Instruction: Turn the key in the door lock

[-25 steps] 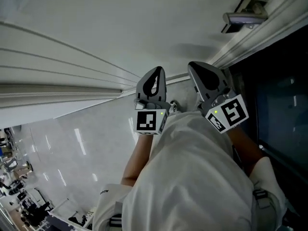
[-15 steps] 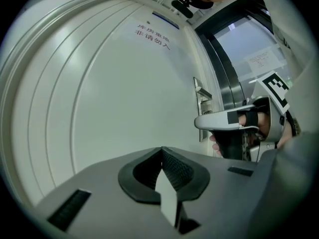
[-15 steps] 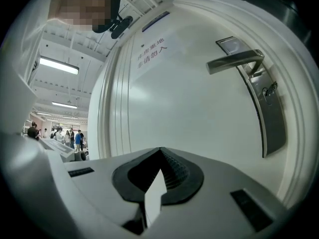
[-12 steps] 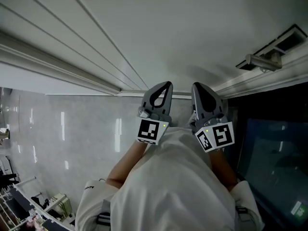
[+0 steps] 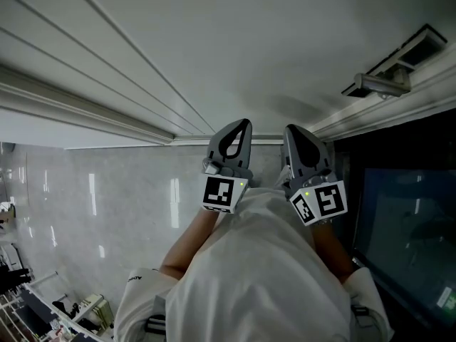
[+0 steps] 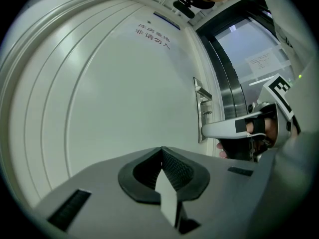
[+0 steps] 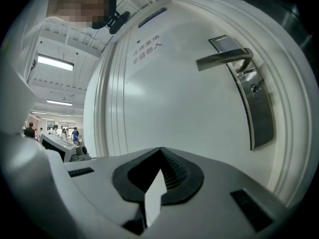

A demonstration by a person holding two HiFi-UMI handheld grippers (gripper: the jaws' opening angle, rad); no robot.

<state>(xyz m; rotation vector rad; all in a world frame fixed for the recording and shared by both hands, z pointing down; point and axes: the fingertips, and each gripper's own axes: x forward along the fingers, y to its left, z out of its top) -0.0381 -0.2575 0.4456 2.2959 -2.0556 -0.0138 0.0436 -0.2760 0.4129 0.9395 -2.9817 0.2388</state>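
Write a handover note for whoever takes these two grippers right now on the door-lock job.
Left gripper: shut, empty, pointing at the white door.
Right gripper: shut, empty, facing the same door.
Lever handle and lock plate sit up and to the right in the right gripper view.
Keyhole is just below the lever; something small shows there, too small to call a key.
Done: nothing on the lock yet.
Left: bring a gripper to the keyhole, grip the key if present, turn it.

Glossy pale floor [image 5: 107, 205] — dark glass panel [image 5: 406, 212] right, ceiling strip lights [image 7: 55, 62].
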